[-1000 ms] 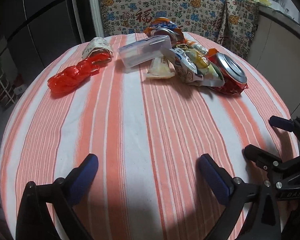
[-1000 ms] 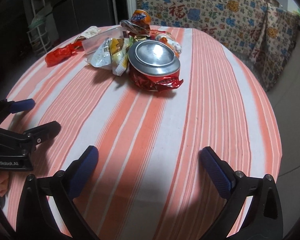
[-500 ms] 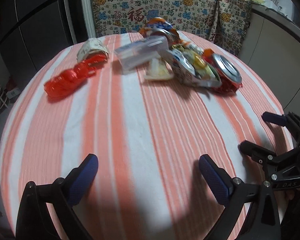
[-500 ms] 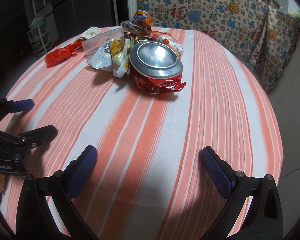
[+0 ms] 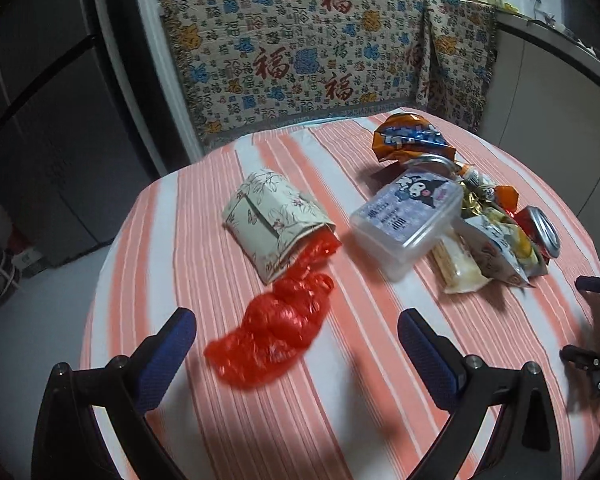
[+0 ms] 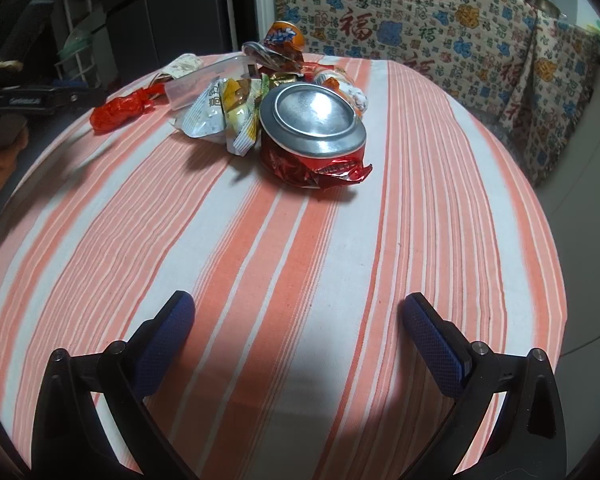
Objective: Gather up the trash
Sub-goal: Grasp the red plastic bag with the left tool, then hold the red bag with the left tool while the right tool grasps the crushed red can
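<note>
The left gripper (image 5: 296, 340), jaws spread wide and empty, hovers just short of a crumpled red plastic bag (image 5: 272, 340) at the 12 o'clock of its view, apparently lining up the first pickup; the next move likely calls for easing forward and closing on the soft, crinkly film. One end of the bag is tucked into a flattened patterned paper box (image 5: 274, 222). The right gripper (image 6: 296, 344), equally wide and empty, waits over bare striped tablecloth (image 6: 300, 260), a crushed red can (image 6: 314, 140) at its 12 o'clock amid snack wrappers (image 6: 224, 114).
</note>
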Available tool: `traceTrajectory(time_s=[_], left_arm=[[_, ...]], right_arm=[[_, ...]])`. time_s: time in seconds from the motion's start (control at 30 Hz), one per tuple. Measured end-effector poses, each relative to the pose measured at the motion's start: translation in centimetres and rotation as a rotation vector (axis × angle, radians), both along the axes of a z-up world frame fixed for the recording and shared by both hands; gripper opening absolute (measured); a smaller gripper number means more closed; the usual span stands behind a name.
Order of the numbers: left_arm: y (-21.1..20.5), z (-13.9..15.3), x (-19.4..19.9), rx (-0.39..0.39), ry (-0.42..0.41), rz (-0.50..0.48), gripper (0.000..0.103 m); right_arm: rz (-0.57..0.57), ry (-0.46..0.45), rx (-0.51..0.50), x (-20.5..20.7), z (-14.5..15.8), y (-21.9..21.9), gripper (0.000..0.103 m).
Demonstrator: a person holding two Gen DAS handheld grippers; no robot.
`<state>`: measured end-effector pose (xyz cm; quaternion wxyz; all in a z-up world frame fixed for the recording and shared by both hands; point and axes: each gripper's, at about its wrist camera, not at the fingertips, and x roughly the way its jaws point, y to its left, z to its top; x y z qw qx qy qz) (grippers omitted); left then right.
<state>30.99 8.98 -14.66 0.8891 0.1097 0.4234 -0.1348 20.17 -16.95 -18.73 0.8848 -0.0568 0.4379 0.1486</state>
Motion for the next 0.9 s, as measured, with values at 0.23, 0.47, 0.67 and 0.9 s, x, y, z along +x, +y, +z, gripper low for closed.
traceTrajectory(time_s=[0.23,0.47,0.67,0.9], left_arm=[[0.3,-2.3,2.5,-0.008,0.079,-0.088,0.101],[-0.6,-2.7,0.8,-0.005,0.138,-0.142,0.045],[-1.4,-2.8,-2.0,-0.04,0.158,-0.076,0.04],[-4.2,-2.8,-8.2,-0.119,0.178,0.073,0.04]], right_arm=[[0.003,0.001,0.0,0.0,0.0,0.1,0.103],[0.004,0.002,0.001,0.0,0.0,0.1,0.103],[0.007,0.001,0.002,0.0,0.0,0.1,0.103],[0.013,0.002,0.003,0.1,0.0,0.1,0.103]])
